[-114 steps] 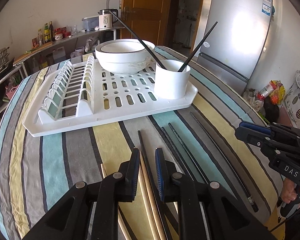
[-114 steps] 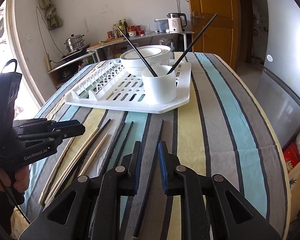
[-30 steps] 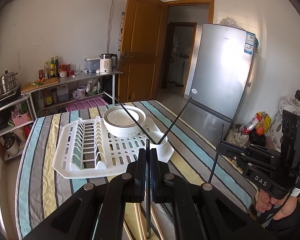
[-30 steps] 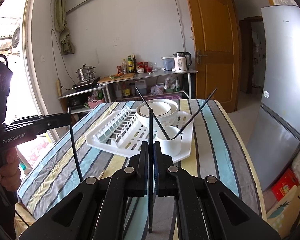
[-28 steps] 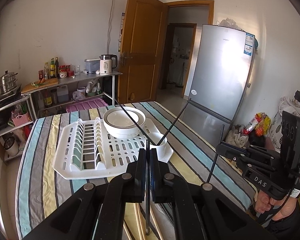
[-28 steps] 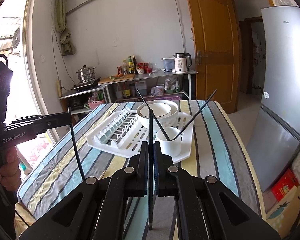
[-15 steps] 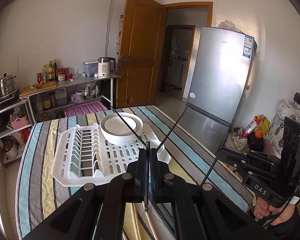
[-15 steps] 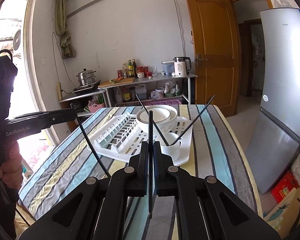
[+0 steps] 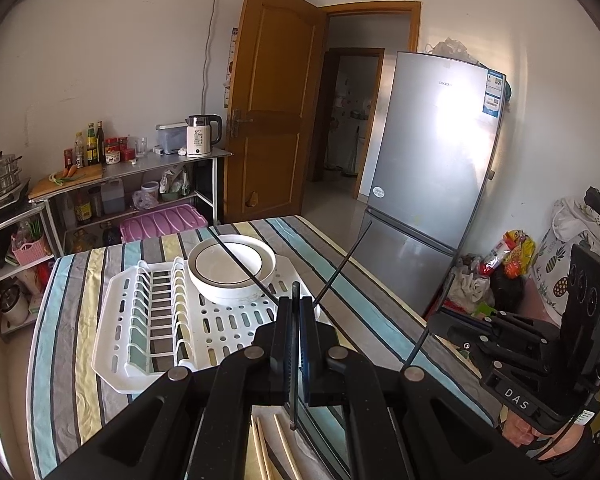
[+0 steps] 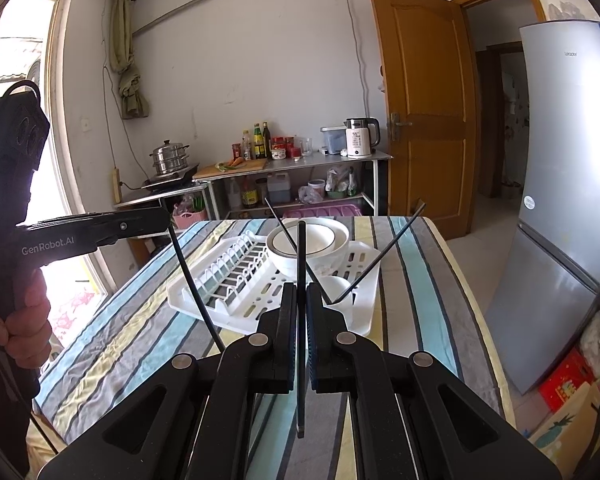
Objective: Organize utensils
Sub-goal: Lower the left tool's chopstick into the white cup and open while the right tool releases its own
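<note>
While both grippers are raised above the striped table, each is clamped on one thin black chopstick. In the left wrist view the left gripper has its jaws pressed together on a black chopstick that stands nearly upright between the pads, its blunt end hanging below the jaws. The right gripper pinches its own black chopstick the same way, straight and matte, its tip rising above the jaws.

Farther off, a white dish rack sits on the table, with a white bowl at its far right. A white cup stands just in front of the bowl, holding two more black chopsticks that lean apart in a V. Pale wooden chopsticks lie on the table near the left gripper.
</note>
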